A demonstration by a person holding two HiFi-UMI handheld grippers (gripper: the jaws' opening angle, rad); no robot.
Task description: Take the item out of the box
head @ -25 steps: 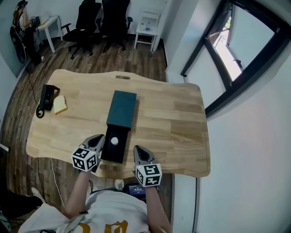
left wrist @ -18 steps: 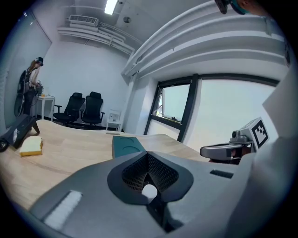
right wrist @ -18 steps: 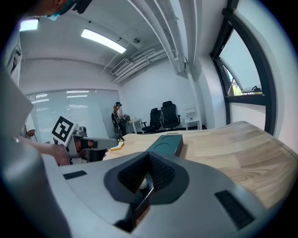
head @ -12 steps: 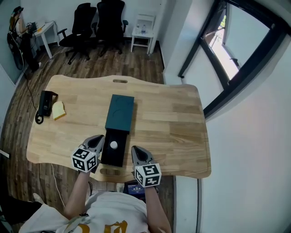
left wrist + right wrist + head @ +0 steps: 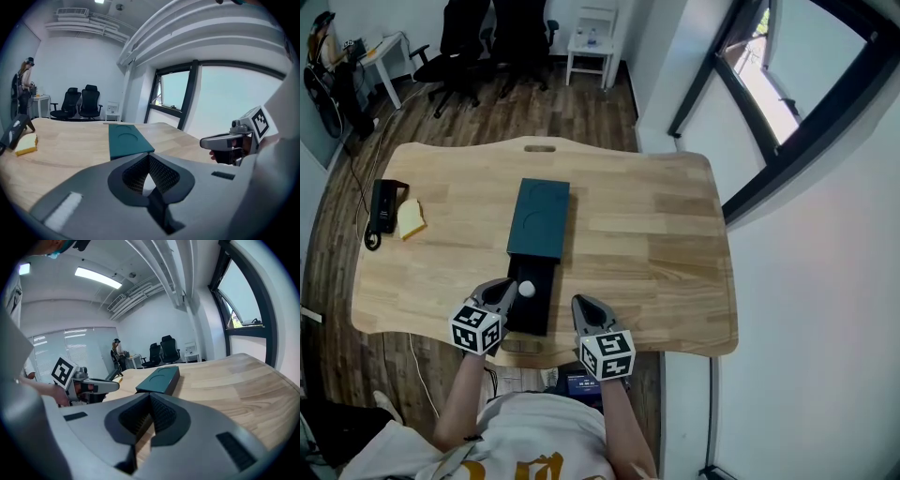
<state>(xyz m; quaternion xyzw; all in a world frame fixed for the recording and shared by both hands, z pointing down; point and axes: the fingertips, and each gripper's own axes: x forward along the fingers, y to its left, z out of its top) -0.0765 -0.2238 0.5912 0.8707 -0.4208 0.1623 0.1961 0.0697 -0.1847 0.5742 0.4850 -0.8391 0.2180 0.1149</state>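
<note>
A: Checked the left gripper?

B: Found it closed all the way, clamping nothing, with its tip just beside the white ball.

A: Located the ball where?

B: Spotted it inside the black drawer of the box, sticking out of the teal sleeve toward the near edge of the table.

A: Looked at the right gripper as well?

B: Saw it closed too, gripping nothing. Placed it over the near edge, just right of the drawer and apart from it.
</note>
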